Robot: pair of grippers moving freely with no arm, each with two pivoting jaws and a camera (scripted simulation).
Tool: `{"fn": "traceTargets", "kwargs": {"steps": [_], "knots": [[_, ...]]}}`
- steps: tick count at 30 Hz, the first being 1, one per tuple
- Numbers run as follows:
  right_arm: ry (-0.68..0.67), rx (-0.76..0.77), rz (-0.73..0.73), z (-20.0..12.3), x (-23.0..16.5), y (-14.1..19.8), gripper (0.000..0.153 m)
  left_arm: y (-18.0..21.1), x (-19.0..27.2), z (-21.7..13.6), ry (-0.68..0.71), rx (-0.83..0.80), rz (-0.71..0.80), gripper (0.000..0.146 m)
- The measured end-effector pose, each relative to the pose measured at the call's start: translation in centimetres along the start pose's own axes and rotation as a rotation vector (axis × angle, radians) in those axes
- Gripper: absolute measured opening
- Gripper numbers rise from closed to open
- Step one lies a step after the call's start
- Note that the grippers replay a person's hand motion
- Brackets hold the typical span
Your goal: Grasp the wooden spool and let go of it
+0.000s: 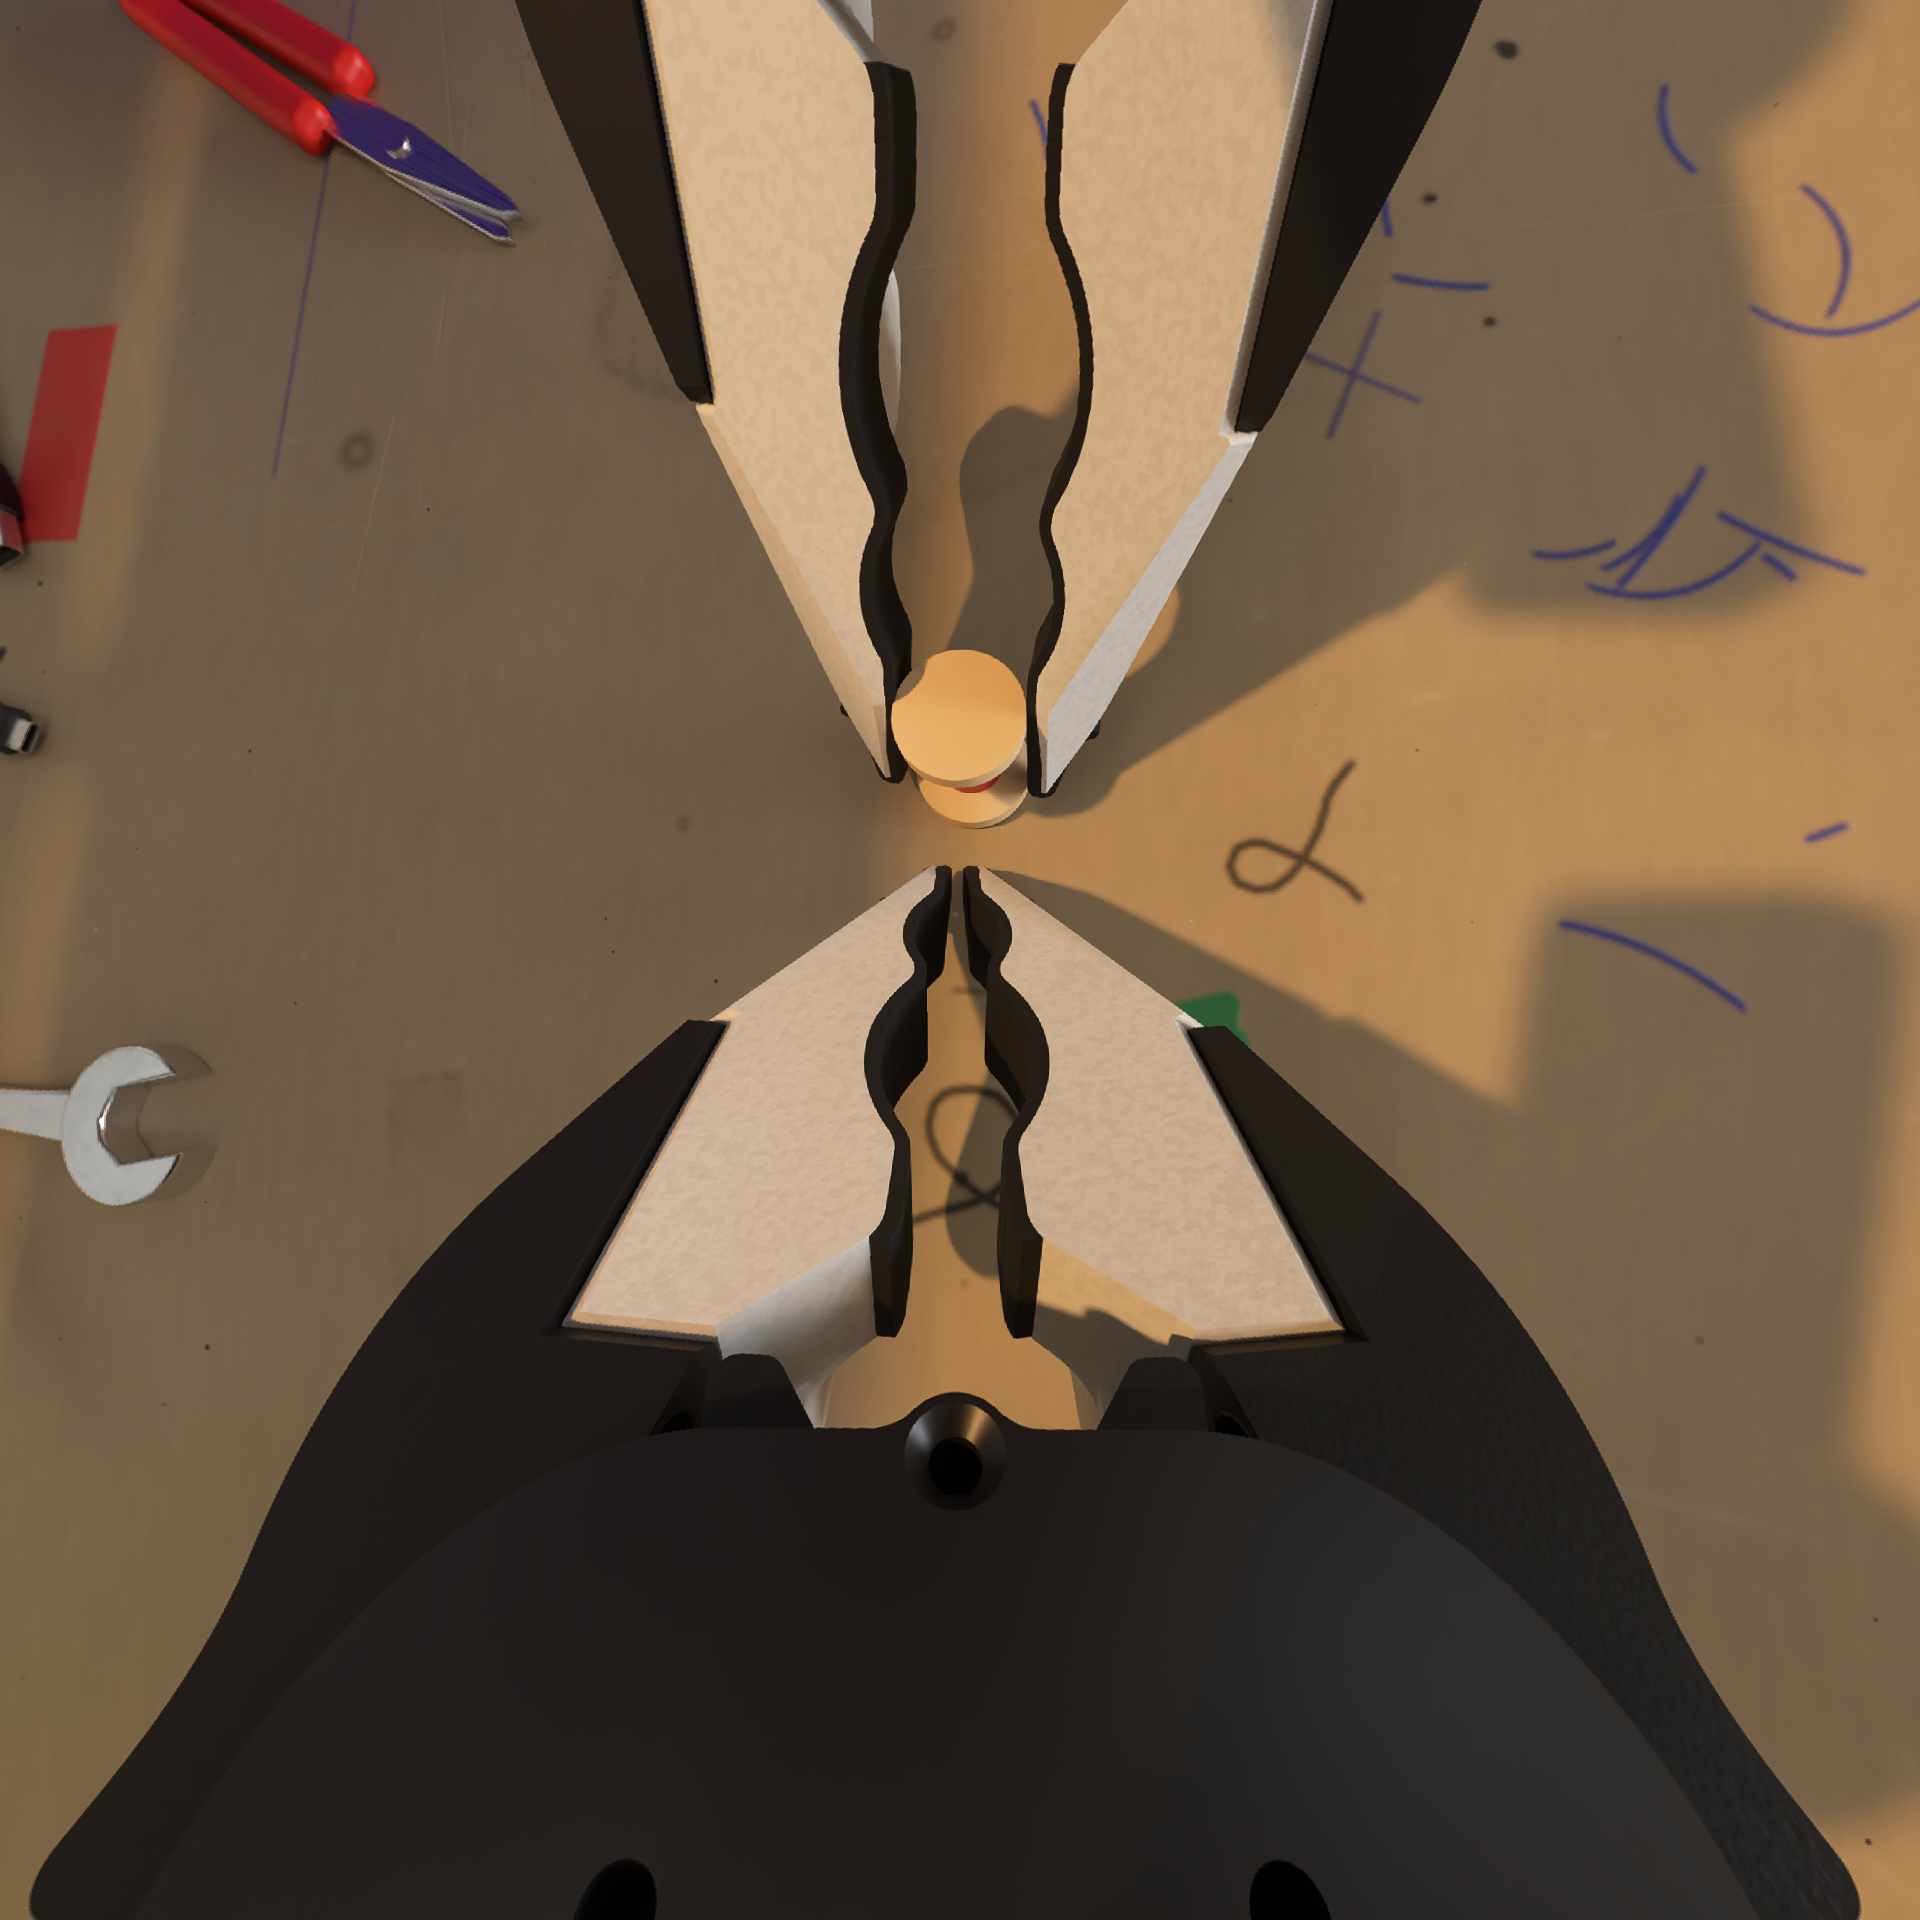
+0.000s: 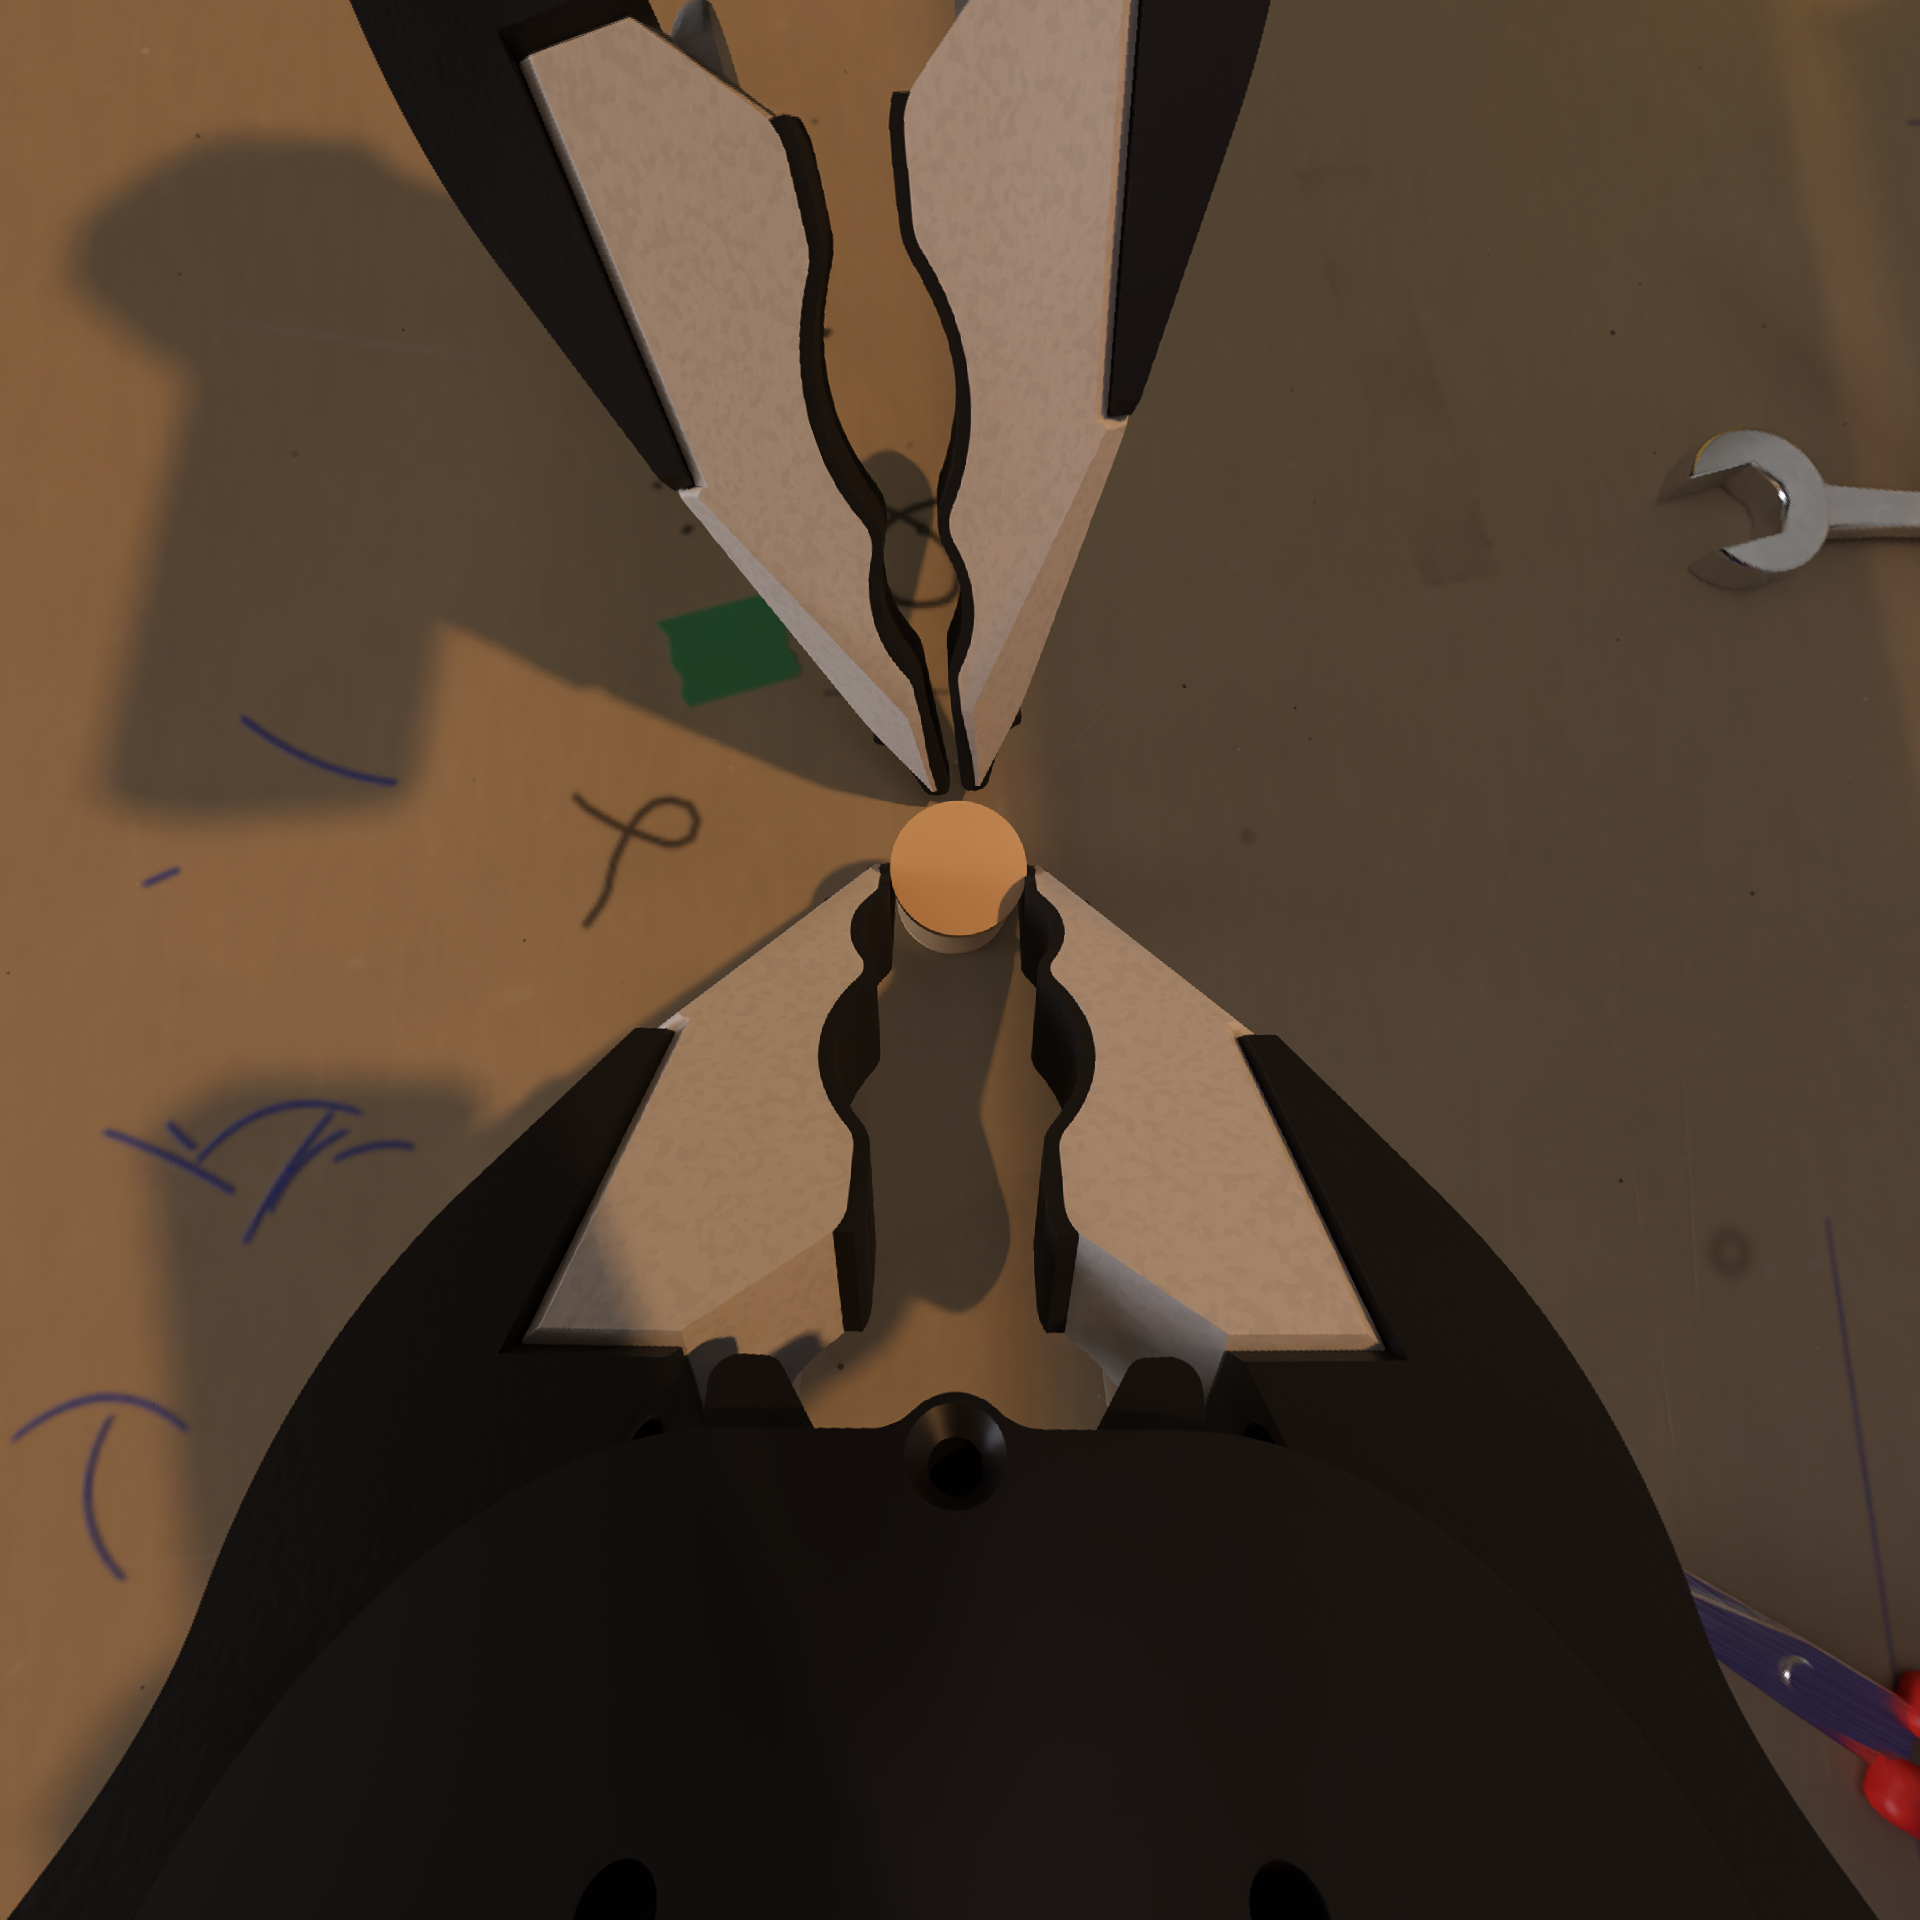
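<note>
The wooden spool (image 1: 956,717) stands upright on the brown table, with a little red thread showing under its top disc. It also shows in the right wrist view (image 2: 956,868). My right gripper (image 2: 958,885) has a fingertip against each side of the spool and is shut on it. In the left wrist view it reaches in from the top (image 1: 961,774). My left gripper (image 1: 956,878) is shut and empty, its tips just short of the spool on the opposite side. In the right wrist view it comes in from the top (image 2: 954,784).
A steel wrench (image 1: 125,1127) lies at the left of the left wrist view and at the right in the right wrist view (image 2: 1756,514). Red-handled scissors (image 1: 312,104), a red tape patch (image 1: 68,431) and a green tape patch (image 2: 727,649) lie on the scribbled table.
</note>
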State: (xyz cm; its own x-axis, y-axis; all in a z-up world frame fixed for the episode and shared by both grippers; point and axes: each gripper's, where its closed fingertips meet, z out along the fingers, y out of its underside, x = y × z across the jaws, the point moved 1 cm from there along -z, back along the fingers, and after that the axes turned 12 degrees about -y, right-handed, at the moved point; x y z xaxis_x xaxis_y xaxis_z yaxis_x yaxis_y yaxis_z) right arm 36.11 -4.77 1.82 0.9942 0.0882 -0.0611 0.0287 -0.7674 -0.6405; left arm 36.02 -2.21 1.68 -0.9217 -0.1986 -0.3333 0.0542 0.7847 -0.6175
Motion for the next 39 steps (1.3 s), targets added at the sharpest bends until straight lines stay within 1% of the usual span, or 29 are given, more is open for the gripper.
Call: {"fn": "traceTargets", "kwargs": {"steps": [15, 26, 39], "knots": [[-0.001, -0.007, 0.000, -0.24, -0.06, 0.10, 0.023, -0.05, -0.06, 0.09, 0.021, 0.028, -0.013, 0.002], [-0.026, -0.001, -0.031, 0.03, -0.72, -0.24, 0.023, -0.02, -0.37, 0.18, 0.017, 0.036, -0.023, 0.002], [0.000, -0.003, -0.048, -0.09, -0.58, -0.44, 0.023, -0.13, -0.45, 0.30, 0.009, 0.053, 0.001, 0.002]]}}
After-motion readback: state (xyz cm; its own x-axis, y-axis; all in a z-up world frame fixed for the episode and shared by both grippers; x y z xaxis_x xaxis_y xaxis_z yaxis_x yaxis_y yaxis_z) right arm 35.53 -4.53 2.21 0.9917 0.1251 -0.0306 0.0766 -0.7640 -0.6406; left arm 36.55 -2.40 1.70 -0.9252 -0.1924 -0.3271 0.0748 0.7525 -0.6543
